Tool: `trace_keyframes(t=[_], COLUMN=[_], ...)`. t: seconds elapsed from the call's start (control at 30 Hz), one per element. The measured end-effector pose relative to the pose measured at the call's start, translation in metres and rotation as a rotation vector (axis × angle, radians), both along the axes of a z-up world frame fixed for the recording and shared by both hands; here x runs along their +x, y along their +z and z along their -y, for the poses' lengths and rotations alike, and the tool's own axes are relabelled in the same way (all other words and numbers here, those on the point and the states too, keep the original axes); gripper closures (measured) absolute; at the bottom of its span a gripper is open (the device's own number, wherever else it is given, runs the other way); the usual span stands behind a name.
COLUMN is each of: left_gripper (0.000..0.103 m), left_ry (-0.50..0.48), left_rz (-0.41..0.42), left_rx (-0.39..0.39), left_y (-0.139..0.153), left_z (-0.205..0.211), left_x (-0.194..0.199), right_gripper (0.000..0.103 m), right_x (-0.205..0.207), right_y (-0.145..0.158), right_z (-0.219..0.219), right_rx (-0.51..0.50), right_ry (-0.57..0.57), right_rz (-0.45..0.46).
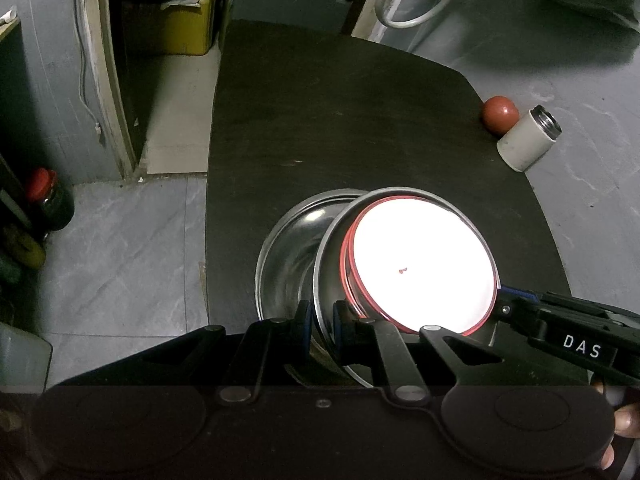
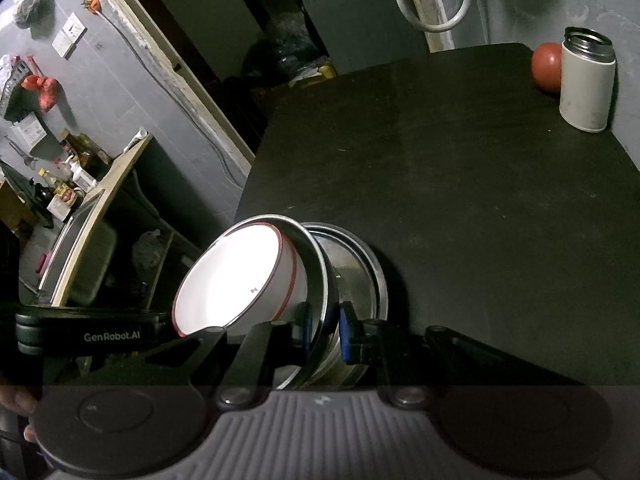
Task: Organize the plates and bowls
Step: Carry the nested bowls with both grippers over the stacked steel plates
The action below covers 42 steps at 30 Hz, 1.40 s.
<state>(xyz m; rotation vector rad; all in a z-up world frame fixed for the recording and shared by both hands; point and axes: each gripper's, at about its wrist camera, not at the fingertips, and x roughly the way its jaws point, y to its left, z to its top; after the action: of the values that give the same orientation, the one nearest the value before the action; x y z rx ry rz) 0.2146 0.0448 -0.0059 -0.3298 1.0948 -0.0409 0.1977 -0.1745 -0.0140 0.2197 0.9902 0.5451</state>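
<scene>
Steel bowls: two round, shiny metal ones sit at the near edge of the dark tabletop (image 1: pixel 360 128), low centre of both frames. Tilted steel bowl (image 1: pixel 332 272) leans up out of the flat-lying steel bowl (image 1: pixel 284 256) beneath it. White round bowl with a red rim line (image 1: pixel 420 264) is nested inside the tilted one, glaring under the light; small red mark at its centre.

Left gripper (image 1: pixel 322 320): blue-padded fingers pinch the tilted bowl's rim, one pad either side of the wall. Right gripper (image 2: pixel 324 324): fingers straddle the same rim from the opposite side, narrowly set; firm contact of the right-hand pad, cannot tell.

Far right of the tabletop: white cylindrical flask with an open metal mouth (image 2: pixel 586 84), upright, just beside a red-brown ball (image 2: pixel 546 66).
</scene>
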Motion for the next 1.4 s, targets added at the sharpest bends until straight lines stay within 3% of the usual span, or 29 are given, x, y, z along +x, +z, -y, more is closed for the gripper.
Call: trace_keyframes(t=[1.4], left_gripper=[0.092], left_ry=[0.012], left_rz=[-0.041], left_rx=[0.024], left_y=[-0.010], left_z=[-0.003], left_x=[0.010], right_gripper=[0.088], right_x=[0.010], right_y=[-0.011], right_z=[-0.014], right_rx=[-0.002], right_ry=[0.003], right_rz=[-0.040])
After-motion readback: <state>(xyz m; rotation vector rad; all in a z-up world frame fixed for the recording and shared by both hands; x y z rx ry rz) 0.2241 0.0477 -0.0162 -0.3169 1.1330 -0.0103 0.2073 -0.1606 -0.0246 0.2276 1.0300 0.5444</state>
